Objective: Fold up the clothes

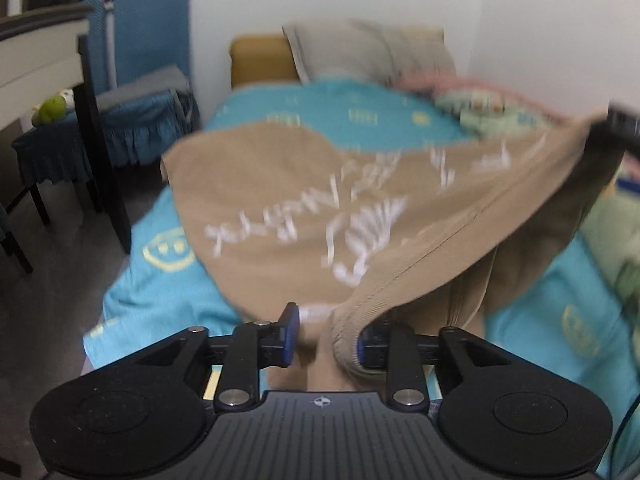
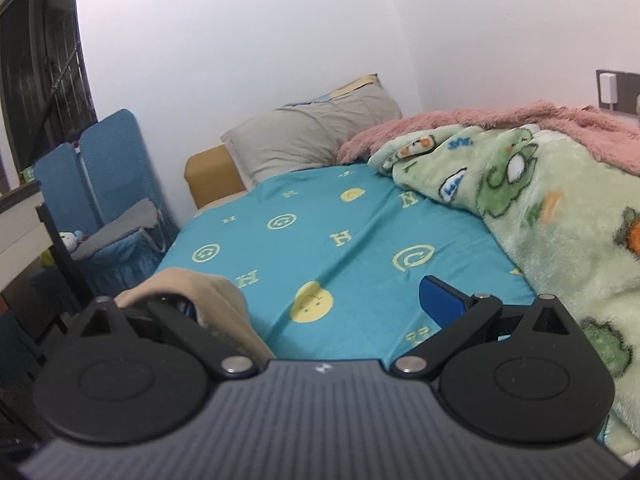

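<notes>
**Tan sweatshirt held aloft over the bed, 1 jaw pair gripping, 1 wide**

At 9 o'clock in the left wrist view stands a blue fabric-covered chair [image 1: 136,64], well clear of the work. The left gripper [image 1: 326,332] sits at 6 o'clock. Its 2 jaws are drawn narrow on a thick bunch of the ribbed hem of the tan knitted sweatshirt with white lettering [image 1: 304,200], and cloth fills the gap between them.

From there the sweatshirt rises blurred toward 2 o'clock, spread above the turquoise bed sheet with yellow smiley prints [image 1: 160,292]. Its far corner meets the right gripper [image 1: 622,128].

In the right wrist view the right gripper [image 2: 312,296] has its jaws wide apart. The tan cloth [image 2: 216,300] only drapes over the finger at 8 o'clock, and the blue pad at 4 o'clock is bare. Past it, at 3 o'clock, lies a green plush cartoon-print blanket [image 2: 560,216], with a grey pillow [image 2: 316,136] at 12 o'clock.

The step in hand looks like handling the garment in the air. It could be being spread out to lay flat, or a half could be being carried across as a fold; the pictures fit both.

Either way, the next move calls for control of that loose right corner, which could slip off the finger, and for a bare stretch of sheet beneath, away from the blanket.
</notes>
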{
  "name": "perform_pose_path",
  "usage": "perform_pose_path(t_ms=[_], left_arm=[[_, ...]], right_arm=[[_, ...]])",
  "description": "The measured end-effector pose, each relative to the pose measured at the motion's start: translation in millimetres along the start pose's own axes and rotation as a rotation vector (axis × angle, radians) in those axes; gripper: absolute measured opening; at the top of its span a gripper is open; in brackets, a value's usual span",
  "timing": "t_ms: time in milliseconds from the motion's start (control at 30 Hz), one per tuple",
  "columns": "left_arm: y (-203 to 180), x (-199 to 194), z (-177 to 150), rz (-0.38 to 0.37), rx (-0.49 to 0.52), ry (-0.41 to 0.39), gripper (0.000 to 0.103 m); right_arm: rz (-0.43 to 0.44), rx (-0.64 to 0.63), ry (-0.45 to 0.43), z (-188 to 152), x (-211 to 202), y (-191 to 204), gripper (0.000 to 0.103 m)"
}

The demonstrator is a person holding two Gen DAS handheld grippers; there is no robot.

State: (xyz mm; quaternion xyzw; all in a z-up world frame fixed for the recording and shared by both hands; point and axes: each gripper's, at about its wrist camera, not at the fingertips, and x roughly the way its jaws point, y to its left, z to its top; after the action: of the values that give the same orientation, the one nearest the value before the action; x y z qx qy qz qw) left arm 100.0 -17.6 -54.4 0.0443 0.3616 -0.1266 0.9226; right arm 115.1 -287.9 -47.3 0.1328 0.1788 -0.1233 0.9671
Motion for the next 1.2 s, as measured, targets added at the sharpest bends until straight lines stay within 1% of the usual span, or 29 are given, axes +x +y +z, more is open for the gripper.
perform_pose_path(t_ms=[100,133,200,267,367,433,500,600,733,800,933,967,1033,1133,1200], left_arm=[[-4,13,-12,0.068,0.040,0.050,0.048],[-5,17,-17,0.091,0.053,0.067,0.049],[-8,26,-25,0.137,0.080,0.100,0.050],[-7,18,-24,0.192,0.070,0.051,0.051],[13,-4,-8,0.246,-0.068,-0.098,0.051],[32,-26,8,0.260,-0.127,-0.211,0.053],[46,-52,26,0.268,-0.183,-0.301,0.053],[62,-97,59,0.255,-0.238,-0.426,0.053],[67,-174,113,0.233,-0.254,-0.580,0.053],[65,-220,140,0.227,-0.241,-0.659,0.052],[62,-313,182,0.180,-0.223,-0.788,0.053],[59,-337,189,0.183,-0.206,-0.814,0.053],[52,-377,198,0.167,-0.206,-0.840,0.053],[42,-437,211,0.141,-0.207,-0.879,0.053],[36,-477,219,0.123,-0.208,-0.904,0.052]], right_arm=[[-0.053,-0.052,-0.003,-8,7,0,0.103],[-0.082,-0.073,-0.007,-12,9,0,0.103],[-0.119,-0.091,-0.046,-19,6,1,0.103],[-0.133,-0.093,-0.064,-19,0,3,0.103],[-0.143,-0.087,-0.077,-14,-10,5,0.103],[-0.138,-0.112,-0.088,-6,-20,12,0.103],[-0.111,-0.149,-0.127,9,-40,23,0.103],[-0.077,-0.189,-0.195,37,-76,42,0.103],[-0.032,-0.154,-0.286,99,-141,54,0.103],[-0.009,-0.136,-0.331,130,-173,60,0.103],[0.037,-0.101,-0.422,192,-238,72,0.103],[0.048,-0.094,-0.447,206,-256,74,0.103],[0.063,-0.090,-0.504,226,-298,73,0.103],[0.074,-0.108,-0.580,249,-359,73,0.103],[0.086,-0.095,-0.598,262,-394,68,0.103]])
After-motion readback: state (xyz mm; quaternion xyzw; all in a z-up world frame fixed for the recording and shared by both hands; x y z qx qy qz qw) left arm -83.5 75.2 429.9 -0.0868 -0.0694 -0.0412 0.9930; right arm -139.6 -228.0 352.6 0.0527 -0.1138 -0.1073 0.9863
